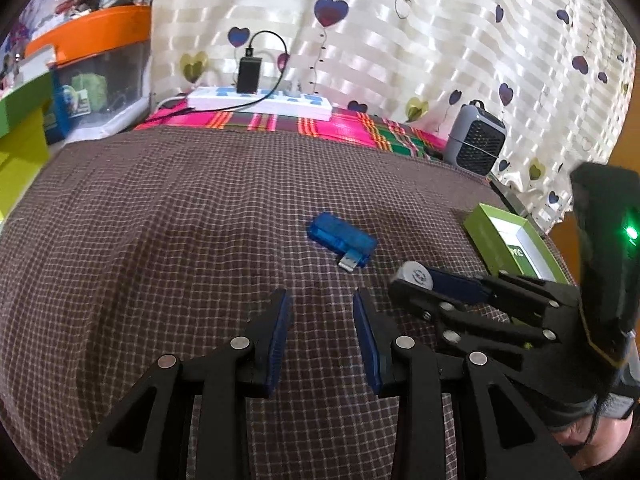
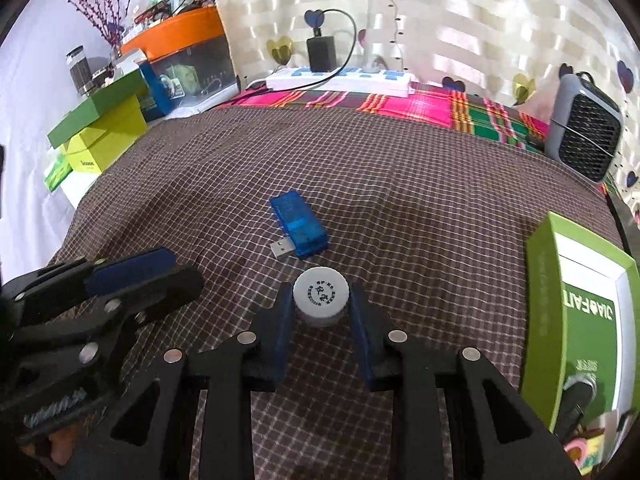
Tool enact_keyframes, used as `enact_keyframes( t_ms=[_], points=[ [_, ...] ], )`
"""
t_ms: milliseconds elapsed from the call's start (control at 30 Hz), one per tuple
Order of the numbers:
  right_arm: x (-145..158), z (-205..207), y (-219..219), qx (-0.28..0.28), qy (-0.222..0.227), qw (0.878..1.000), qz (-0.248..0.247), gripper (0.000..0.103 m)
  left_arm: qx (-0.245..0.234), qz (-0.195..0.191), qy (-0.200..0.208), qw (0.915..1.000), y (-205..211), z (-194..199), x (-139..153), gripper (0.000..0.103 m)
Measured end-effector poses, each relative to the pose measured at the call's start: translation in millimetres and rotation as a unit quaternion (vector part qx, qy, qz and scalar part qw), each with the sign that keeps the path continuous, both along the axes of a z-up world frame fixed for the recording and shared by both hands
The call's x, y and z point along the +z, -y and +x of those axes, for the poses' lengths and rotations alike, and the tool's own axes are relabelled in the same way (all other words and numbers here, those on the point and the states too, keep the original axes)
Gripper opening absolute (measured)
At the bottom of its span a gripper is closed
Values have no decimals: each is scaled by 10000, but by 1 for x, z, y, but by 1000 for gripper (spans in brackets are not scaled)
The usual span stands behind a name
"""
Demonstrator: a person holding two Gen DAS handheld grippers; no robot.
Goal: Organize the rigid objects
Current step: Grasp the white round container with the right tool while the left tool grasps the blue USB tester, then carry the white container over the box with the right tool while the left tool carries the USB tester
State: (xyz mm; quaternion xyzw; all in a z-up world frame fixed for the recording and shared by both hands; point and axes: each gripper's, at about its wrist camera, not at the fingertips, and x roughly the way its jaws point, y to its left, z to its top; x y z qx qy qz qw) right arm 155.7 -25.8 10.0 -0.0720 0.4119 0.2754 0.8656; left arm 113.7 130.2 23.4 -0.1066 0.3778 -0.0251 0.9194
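On the bench, the right gripper (image 2: 320, 308) clasped the white bottle (image 2: 320, 294); the left gripper (image 1: 322, 300) stood open and empty; the blue USB stick (image 1: 342, 240) at twelve o'clock and the green box (image 2: 548, 312) remained unsorted.

A translucent blue USB device (image 2: 298, 225) is laid flat mid-table, plug nearward; just nearer, a white-capped, possibly plastic bottle (image 2: 321, 297) is seen upright.

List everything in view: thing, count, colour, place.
USB stick: 1, blue, mid-cloth
Bottle: 1, white cap, between right gripper's pads
Open box: 1, green, cloth's right edge
Power strip: 1, white, back, black adapter plugged in
Fan: 1, grey, back right
Stacked boxes: several, green and yellow, left
Bin: 1, clear with orange lid, back left
Cloth: 1, brown check
Curtain: 1, cream with hearts
Left gripper: open, empty
Right gripper: shut on bottle
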Motion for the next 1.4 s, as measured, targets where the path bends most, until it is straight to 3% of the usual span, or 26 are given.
enact_keyframes(
  t_ms=[367, 800, 1033, 1100, 1400],
  points=[
    [21, -17, 37, -192, 184, 9991, 336, 29, 24, -12, -44, 10000, 24, 39, 7, 41],
    [29, -23, 70, -329, 255, 9972, 625, 28, 748, 203, -472, 9959, 34, 86, -12, 45],
    [32, -25, 80, -386, 289, 9965, 680, 28, 420, 676, -606, 9950, 48, 96, -21, 45],
    [32, -26, 82, -398, 283, 9964, 695, 28, 275, 730, -573, 9953, 48, 93, -20, 37],
    [34, -34, 90, -417, 291, 9961, 721, 29, -394, 457, -426, 9973, 52, 61, -17, 35]
  ],
)
